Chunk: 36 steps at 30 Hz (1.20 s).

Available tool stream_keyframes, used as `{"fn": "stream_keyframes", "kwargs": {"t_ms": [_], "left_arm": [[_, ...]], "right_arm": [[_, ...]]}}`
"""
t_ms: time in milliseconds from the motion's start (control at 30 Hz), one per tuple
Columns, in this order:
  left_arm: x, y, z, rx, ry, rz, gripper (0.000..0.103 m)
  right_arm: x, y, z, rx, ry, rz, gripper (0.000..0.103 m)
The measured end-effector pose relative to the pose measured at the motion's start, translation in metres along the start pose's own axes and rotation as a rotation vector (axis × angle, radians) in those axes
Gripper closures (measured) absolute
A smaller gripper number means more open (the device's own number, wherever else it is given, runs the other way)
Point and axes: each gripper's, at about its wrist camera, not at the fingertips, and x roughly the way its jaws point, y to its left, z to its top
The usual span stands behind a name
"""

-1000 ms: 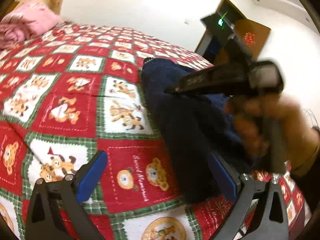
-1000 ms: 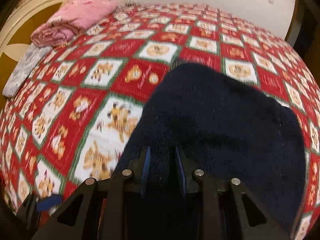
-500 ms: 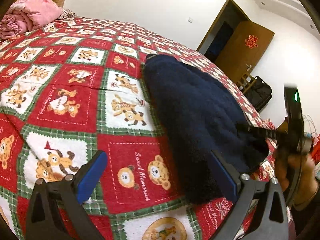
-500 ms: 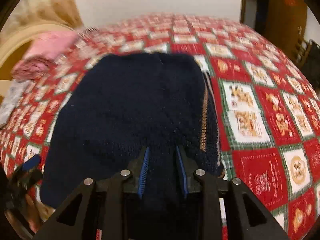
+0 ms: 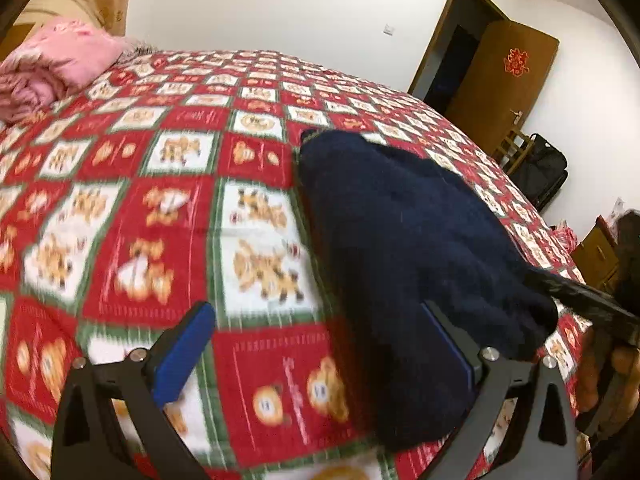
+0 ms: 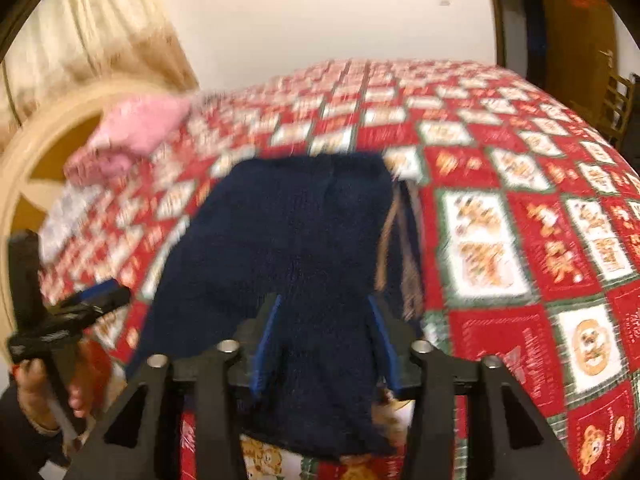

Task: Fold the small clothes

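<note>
Bed fills both views, covered by a red, white and green quilt printed with teddy bears. Pink bedding is bunched at the far corner by the headboard; a brown door stands ajar beyond the foot.

Dark navy knit garment lies on the quilt towards the near edge, doubled over on itself. A tan-striped under-layer peeks out along its right side in the right wrist view, so the edges are not squared.

Left claw: jaws wide apart, nothing gripped. One blue pad sits over bare quilt, the other at the garment's near edge; contact there cannot be told.

Right claw: jaws opening, the garment's near fold between the blue pads, which look to have parted from the cloth.

Risks, as judged from here:
- Knit is thick and springy; the released fold may relax and slide open, exposing more of the striped layer.
- Fuzzy yarn could snag on a pad as the right claw leaves, dragging the top layer askew.
- Garment lies near the bed's edge; a pull that way could tip it off.
</note>
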Motion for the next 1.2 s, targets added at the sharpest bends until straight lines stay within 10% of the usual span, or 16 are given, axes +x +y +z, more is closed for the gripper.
{"fn": "stream_keyframes", "kwargs": {"t_ms": [67,567,1200], "left_arm": [[0.008,-0.003,0.014,0.033,-0.007,0.023,0.001],[0.073,-0.006,0.038,0.003,0.137,-0.102,0.001],[0.096,-0.023,0.044,0.102,0.134,-0.12,0.0]], "right_arm": [[-0.005,-0.012,0.008,0.043,-0.024,-0.015,0.033],[0.086,-0.075,0.031,0.272,0.188,0.118,0.033],[0.113,-0.094,0.025,0.309,0.135,0.269,0.044]]}}
